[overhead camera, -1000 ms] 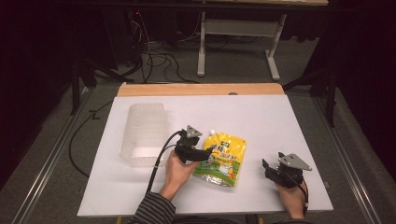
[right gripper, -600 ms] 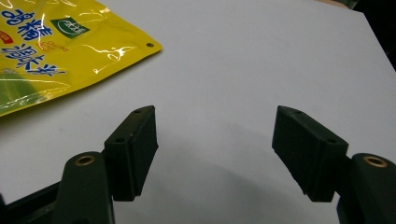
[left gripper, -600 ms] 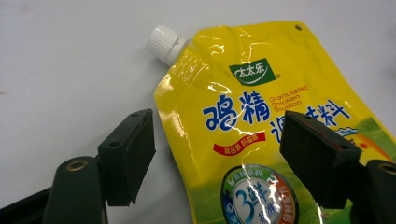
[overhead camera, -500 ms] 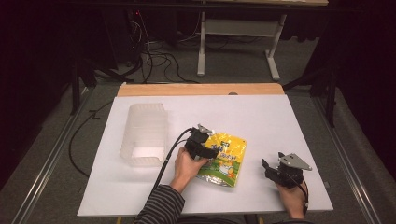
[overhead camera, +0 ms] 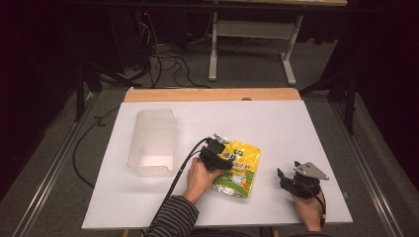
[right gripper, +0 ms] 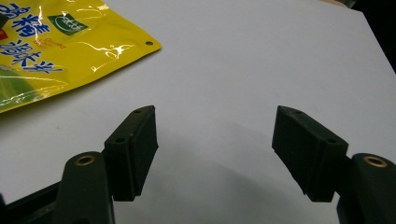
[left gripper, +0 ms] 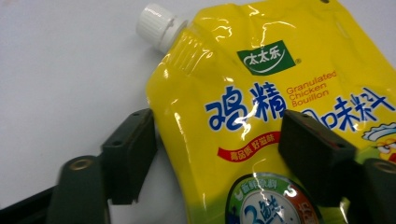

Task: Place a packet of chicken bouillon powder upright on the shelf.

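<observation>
Straddling yellow pouch (left gripper: 261, 116) edge, your left gripper (left gripper: 219, 144) spread, nothing pinched. Pouch flat near table (overhead camera: 306, 123) front edge, centre. Film glossy, slippery, soft; grip stiff seam below white cap (left gripper: 156, 21). Right gripper (right gripper: 215, 140) spread, idle near front right corner.

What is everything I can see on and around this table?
pouch: one, yellow, white screw cap, lying flat at the table's near middle
plastic bin: one, clear, on the table's left part
table: one, white top, wooden far edge
cables: several, dark, on the floor behind
frame: one, grey, on the floor behind
left gripper: one, black, open, its fingers astride the pouch's edge
right gripper: one, black, open, above bare table, right of the pouch
</observation>
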`<control>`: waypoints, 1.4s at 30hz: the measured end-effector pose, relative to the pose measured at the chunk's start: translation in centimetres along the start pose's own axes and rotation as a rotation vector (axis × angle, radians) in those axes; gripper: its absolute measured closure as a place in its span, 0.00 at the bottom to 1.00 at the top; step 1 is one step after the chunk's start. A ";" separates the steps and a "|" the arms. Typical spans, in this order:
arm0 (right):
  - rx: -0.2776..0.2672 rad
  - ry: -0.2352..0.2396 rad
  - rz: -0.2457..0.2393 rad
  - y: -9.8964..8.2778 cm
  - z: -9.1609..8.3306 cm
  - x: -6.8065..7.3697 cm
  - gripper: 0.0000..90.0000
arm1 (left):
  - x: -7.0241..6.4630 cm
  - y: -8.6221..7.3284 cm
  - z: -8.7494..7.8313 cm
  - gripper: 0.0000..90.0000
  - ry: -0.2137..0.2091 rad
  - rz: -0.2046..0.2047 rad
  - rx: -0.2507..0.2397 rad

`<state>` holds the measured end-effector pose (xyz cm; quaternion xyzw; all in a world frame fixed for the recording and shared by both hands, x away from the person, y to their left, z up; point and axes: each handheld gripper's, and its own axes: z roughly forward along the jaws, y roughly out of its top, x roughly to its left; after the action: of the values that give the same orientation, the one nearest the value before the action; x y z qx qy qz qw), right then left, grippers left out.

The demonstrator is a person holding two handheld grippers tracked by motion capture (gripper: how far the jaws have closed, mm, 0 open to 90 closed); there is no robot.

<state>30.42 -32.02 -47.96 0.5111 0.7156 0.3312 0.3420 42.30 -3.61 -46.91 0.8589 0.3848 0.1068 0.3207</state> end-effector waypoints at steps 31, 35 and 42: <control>-0.006 0.003 -0.004 0.0 -0.1 0.0 0.35 | -1.6 0.0 -4.7 0.94 -0.125 0.146 -0.179; -0.011 0.003 -0.001 0.0 -0.1 0.0 0.35 | -1.7 0.0 -6.2 0.95 -0.145 0.157 -0.229; -0.005 0.004 -0.002 0.0 -0.1 0.0 0.35 | -1.3 -0.1 -8.8 0.95 -0.171 0.155 -0.325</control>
<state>30.36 -32.03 -47.94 0.5089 0.7160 0.3337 0.3421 37.55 -0.41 -40.14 0.8288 0.2667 0.1183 0.4775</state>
